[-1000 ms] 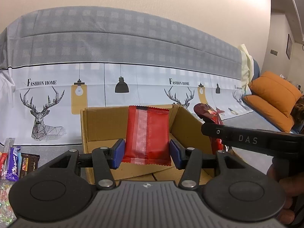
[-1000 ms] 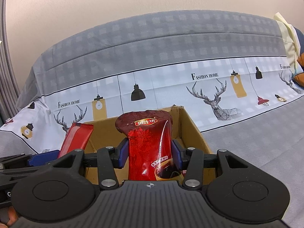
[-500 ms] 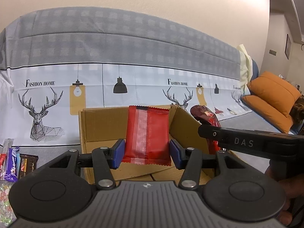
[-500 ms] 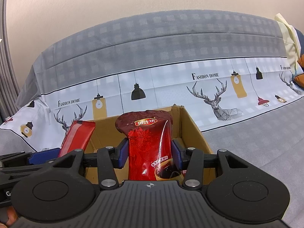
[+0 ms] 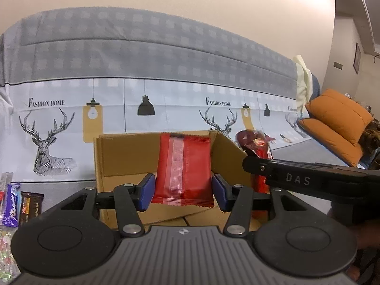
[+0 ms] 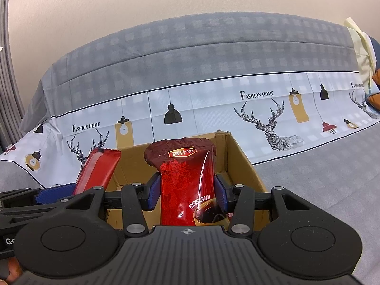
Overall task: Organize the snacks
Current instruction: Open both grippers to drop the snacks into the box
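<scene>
An open cardboard box [image 5: 123,156] stands on the grey seat in front of a deer-print cover. Over it, my left gripper [image 5: 182,191] holds a flat bright-red snack packet [image 5: 182,166] upright. Its blue pads [image 5: 146,191] touch the packet's two edges while the jaws are opening. My right gripper [image 6: 186,191] grips a glossy dark-red pouch [image 6: 187,173] at its waist above the box [image 6: 239,156]. Its jaws are opening too, with the pouch still between them. The right wrist view shows the red packet [image 6: 97,168] at the left, and the left wrist view shows the pouch [image 5: 256,144] at the right.
Several wrapped snack bars [image 5: 11,201] and a dark bar [image 5: 30,204] lie on the seat left of the box. Below them lies a clear candy bag [image 5: 4,256]. Orange cushions [image 5: 337,123] sit far right. A hand holds each gripper's handle.
The blue pads of both grippers stand slightly wider apart than before. Both packets and both hands keep their places over the box.
</scene>
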Tool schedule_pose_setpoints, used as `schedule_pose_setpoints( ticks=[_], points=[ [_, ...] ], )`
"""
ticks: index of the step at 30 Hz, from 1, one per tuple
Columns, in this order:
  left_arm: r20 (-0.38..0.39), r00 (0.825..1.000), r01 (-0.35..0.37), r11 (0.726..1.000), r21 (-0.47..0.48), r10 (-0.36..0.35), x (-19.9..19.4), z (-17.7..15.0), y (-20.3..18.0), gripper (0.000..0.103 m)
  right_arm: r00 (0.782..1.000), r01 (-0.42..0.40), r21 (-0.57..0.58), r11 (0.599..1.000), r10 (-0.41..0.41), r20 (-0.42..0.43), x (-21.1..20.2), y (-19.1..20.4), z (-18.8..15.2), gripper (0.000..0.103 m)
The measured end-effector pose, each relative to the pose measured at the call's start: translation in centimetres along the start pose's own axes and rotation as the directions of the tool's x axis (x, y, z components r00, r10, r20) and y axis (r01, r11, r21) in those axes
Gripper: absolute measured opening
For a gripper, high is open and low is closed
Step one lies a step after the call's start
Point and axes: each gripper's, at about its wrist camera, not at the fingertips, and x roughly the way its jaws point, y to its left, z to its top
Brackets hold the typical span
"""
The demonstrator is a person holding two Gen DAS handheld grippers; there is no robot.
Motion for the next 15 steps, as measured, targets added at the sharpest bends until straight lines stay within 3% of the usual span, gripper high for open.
schedule_pose_setpoints(
  ticks=[2,4,13,15],
  points=[
    [0.002,1.0,-0.001,1.0,0.003,0.001,-0.06,-0.01,-0.11,0.069,1.0,0.031,0.002,1.0,-0.031,-0.001,0.08,-0.1,0.0,0.057],
    [0.006,1.0,-0.003,1.0,0.005,0.003,-0.13,0.0,-0.1,0.069,0.999,0.038,0.012,0.999,-0.038,-0.001,0.12,-0.37,0.05,0.065],
    [0.011,1.0,-0.02,1.0,0.014,0.02,-0.3,-0.14,0.22,0.068,0.999,0.043,0.019,0.999,-0.043,-0.012,0.38,-0.21,-0.06,0.071],
    [0.014,1.0,-0.027,1.0,0.014,0.026,-0.42,-0.11,0.42,0.064,0.999,0.043,0.02,0.999,-0.043,-0.012,0.45,-0.08,-0.02,0.073]
  ],
)
